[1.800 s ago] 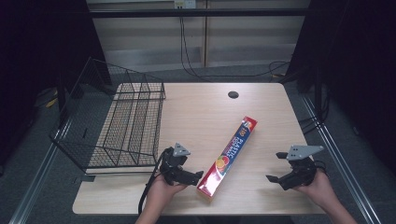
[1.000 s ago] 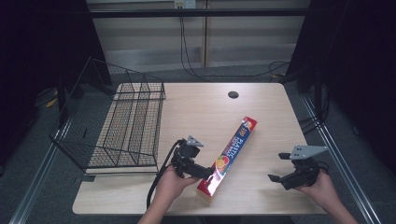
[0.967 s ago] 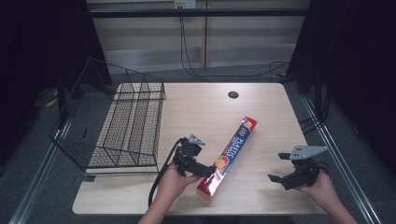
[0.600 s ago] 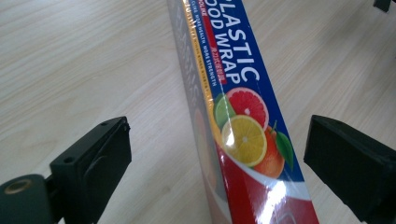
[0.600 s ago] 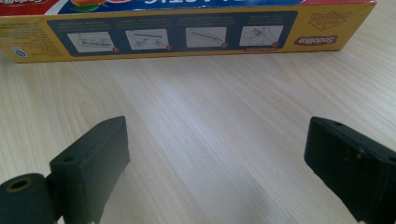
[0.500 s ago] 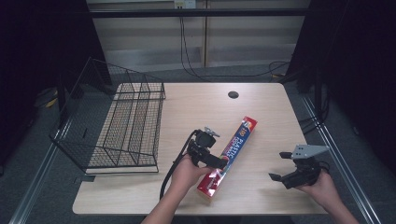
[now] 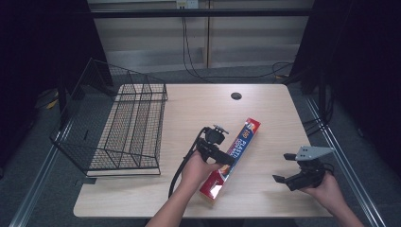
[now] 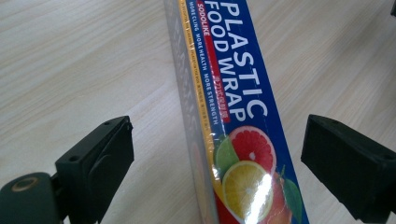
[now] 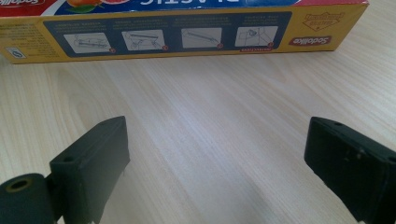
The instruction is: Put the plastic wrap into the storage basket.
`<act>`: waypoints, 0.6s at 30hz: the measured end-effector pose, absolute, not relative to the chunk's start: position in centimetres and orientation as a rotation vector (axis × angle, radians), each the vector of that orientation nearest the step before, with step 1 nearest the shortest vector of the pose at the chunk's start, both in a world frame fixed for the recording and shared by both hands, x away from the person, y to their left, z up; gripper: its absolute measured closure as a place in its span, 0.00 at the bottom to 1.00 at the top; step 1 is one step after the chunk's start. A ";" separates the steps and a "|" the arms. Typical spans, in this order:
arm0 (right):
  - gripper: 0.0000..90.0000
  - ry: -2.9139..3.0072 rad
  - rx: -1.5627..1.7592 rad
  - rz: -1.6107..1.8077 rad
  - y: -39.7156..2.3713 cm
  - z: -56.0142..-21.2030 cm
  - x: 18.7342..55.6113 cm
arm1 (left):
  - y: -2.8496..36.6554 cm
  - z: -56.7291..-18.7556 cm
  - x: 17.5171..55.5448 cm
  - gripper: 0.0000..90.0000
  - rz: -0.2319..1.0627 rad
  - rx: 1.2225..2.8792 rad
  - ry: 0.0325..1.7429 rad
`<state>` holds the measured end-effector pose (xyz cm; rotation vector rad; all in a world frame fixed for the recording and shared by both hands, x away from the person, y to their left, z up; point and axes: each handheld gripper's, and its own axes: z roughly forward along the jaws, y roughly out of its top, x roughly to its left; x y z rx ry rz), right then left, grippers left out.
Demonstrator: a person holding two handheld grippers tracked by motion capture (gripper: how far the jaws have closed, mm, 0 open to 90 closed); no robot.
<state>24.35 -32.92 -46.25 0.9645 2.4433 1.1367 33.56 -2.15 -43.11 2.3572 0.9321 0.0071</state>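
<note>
Black left tool (image 8: 215, 154) straddles the plastic wrap box (image 8: 229, 116), jaws closing, seemingly not touching; right tool (image 9: 219, 163) gapes wide.

the left tool (image 7: 226, 157) reaches forward on an extended forearm, jaws wide but just closing a little. the right tool (image 7: 286, 176) sits low by the near edge, jaws spread wide, pointing left.

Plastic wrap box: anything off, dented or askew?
Nothing stands out. The plastic wrap box lies flat and diagonal on the table, with no dents visible. The left gripper straddles it, jaws open and clear of its sides. The wire basket stands upright at the left.
</note>
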 end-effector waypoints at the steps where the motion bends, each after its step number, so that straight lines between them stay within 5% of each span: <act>1: 0.07 2.439 0.968 1.134 -32.9 -46.2 24.3 | -2.3 -43.1 33.6 0.10 0.005 2.367 0.924; 18: 0.08 2.421 0.981 1.155 -33.3 -46.1 24.4 | -4.7 -44.2 33.9 0.14 -0.004 2.427 0.925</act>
